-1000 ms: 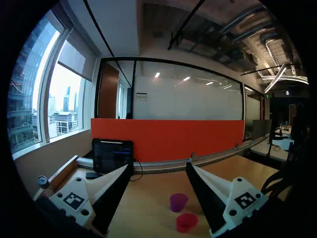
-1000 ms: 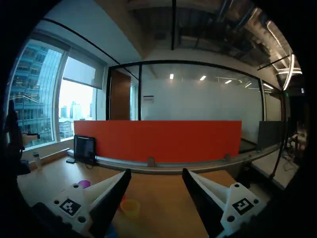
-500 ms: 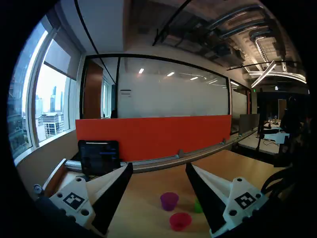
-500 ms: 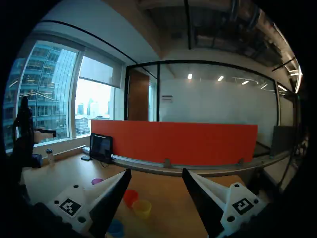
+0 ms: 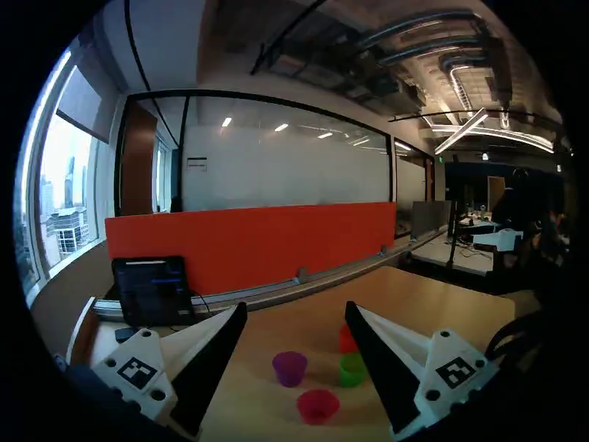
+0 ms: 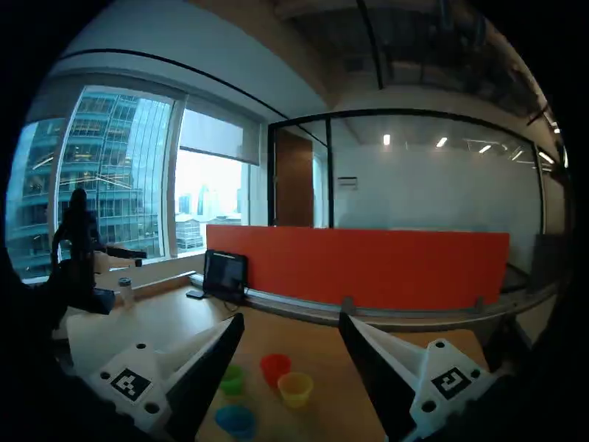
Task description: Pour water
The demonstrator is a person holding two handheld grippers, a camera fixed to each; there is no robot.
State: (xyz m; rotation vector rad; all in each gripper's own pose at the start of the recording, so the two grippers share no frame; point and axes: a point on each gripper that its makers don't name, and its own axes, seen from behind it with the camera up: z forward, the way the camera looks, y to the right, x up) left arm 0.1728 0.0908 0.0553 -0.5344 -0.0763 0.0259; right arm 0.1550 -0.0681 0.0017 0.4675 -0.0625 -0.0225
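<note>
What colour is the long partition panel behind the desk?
Orange-red; the long partition panel shows best in the right gripper view.

A wooden desk (image 5: 434, 295) runs up to an orange partition (image 5: 250, 247), with a dark screen (image 5: 151, 291) standing near its left end. Behind the partition is a frosted glass wall (image 5: 287, 169) in black frames. On the left, tall windows (image 6: 118, 184) show daylit towers under a half-drawn blind (image 6: 221, 138). Bare pipes (image 5: 412, 37) and strip lights (image 5: 464, 132) cross the dark ceiling.
</note>
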